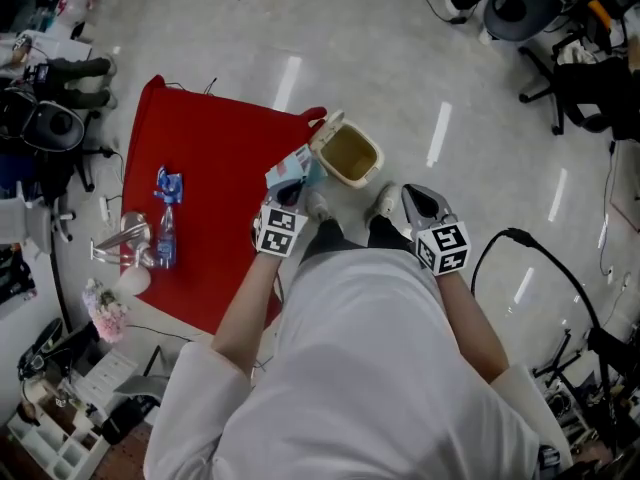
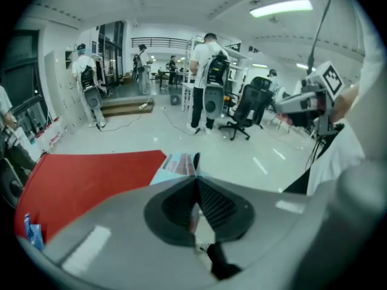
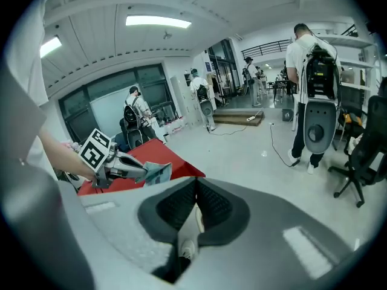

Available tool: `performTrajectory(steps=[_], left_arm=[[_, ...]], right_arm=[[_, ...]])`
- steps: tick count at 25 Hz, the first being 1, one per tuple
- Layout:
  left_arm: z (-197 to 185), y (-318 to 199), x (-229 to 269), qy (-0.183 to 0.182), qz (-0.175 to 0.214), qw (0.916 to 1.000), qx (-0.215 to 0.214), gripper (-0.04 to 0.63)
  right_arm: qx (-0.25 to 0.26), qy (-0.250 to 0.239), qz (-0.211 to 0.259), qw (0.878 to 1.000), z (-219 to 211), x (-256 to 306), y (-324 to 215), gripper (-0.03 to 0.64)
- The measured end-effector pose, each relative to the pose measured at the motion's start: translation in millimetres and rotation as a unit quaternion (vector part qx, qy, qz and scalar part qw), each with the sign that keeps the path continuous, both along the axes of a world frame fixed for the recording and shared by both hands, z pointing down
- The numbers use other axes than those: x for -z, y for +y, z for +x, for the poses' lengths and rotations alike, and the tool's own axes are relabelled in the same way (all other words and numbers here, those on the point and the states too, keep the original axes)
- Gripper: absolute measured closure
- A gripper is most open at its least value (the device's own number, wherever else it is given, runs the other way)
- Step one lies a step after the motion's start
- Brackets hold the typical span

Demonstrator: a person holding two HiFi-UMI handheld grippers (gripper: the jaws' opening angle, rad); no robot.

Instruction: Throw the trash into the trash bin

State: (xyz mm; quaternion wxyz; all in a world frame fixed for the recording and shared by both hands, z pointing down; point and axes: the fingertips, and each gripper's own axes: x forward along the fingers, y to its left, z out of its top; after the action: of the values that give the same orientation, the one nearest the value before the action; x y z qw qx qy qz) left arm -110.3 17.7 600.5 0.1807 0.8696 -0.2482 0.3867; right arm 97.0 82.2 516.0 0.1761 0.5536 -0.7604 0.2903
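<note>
My left gripper (image 1: pixel 295 192) was pinched tight on the wrapper (image 1: pixel 290 169), mid-frame, just left of the trash bin (image 1: pixel 349 155). I needed it right over the hole before letting go.

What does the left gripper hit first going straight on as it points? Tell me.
Probably the small beige plastic trash bin: in the head view the left gripper, shut on a light-blue wrapper, aims at its near rim. Depth is unclear; it could land just short, on the grey floor.
</note>
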Motion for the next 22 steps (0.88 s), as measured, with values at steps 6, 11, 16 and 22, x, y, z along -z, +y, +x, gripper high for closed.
performTrajectory(steps=[6,11,16,22], left_arm=[[54,8,-7,0.007,-0.004,0.9991,-0.041,0.591],[90,9,-17,0.012,-0.013,0.9979,-0.062,0.591],[127,18,-31,0.017,-0.022,0.9953,-0.093,0.591],[146,22,-71,0.013,-0.04,0.9949,-0.091,0.591]], right_arm=[[-0.007,-0.006,-0.012,1.0,25,-12,8,0.615],[-0.019,-0.007,-0.023,1.0,46,-21,16,0.615],[-0.026,-0.01,-0.043,0.999,64,-34,27,0.615],[-0.022,-0.014,-0.065,0.998,73,-58,34,0.615]])
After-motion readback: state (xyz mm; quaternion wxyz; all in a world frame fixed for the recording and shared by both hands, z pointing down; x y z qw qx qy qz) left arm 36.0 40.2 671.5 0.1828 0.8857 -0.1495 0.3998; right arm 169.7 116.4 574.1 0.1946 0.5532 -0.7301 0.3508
